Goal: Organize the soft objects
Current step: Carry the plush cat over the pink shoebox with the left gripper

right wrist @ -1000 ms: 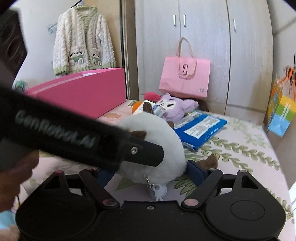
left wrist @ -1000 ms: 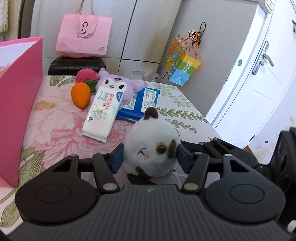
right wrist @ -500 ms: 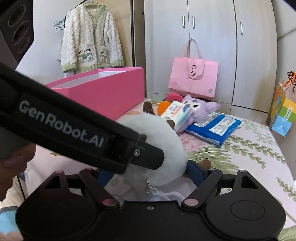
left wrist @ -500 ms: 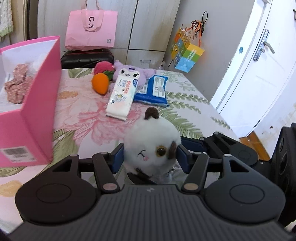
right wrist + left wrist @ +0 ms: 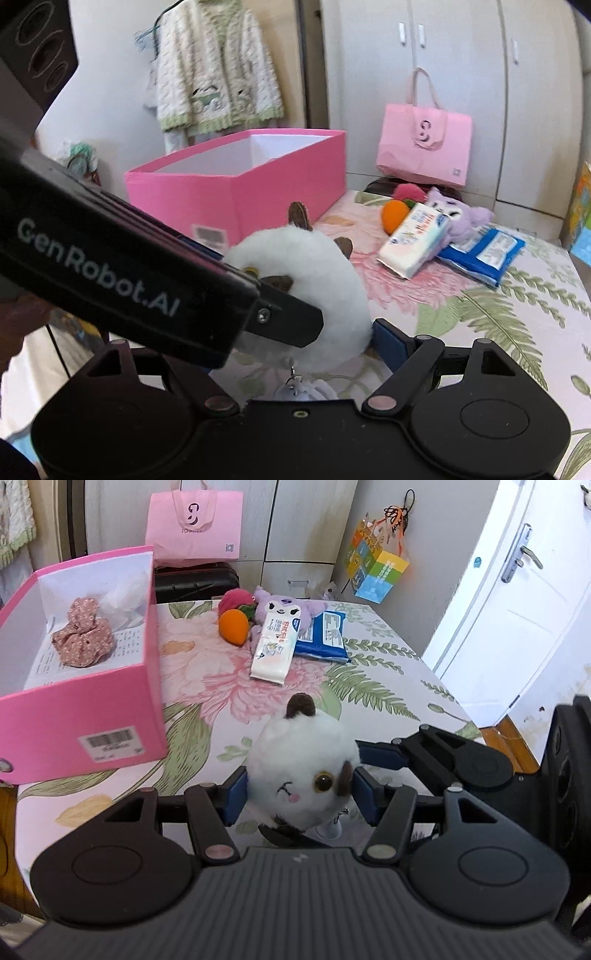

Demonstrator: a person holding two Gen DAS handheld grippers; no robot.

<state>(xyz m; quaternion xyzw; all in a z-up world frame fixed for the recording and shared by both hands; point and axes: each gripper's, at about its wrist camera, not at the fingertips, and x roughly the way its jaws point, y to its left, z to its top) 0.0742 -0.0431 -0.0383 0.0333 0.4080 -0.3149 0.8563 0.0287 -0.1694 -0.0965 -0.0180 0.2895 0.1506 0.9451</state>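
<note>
The white cat plush (image 5: 301, 771) is pinched between the blue pads of the left tongs (image 5: 299, 794) above the floral desk (image 5: 388, 686), beside the pink box (image 5: 85, 709). It is also bracketed by the wide-set right tongs (image 5: 306, 332), though contact there cannot be told.

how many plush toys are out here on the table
4: white cat plush in the left gripper; purple plush, orange carrot and pink plush at the far end. More may hide in the pink box.

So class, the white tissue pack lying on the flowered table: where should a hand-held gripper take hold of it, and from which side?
Grip the tissue pack across its narrow width, near the middle, coming down from above. It lies flat and long, its far end resting against the purple plush, so the long sides are free.
</note>
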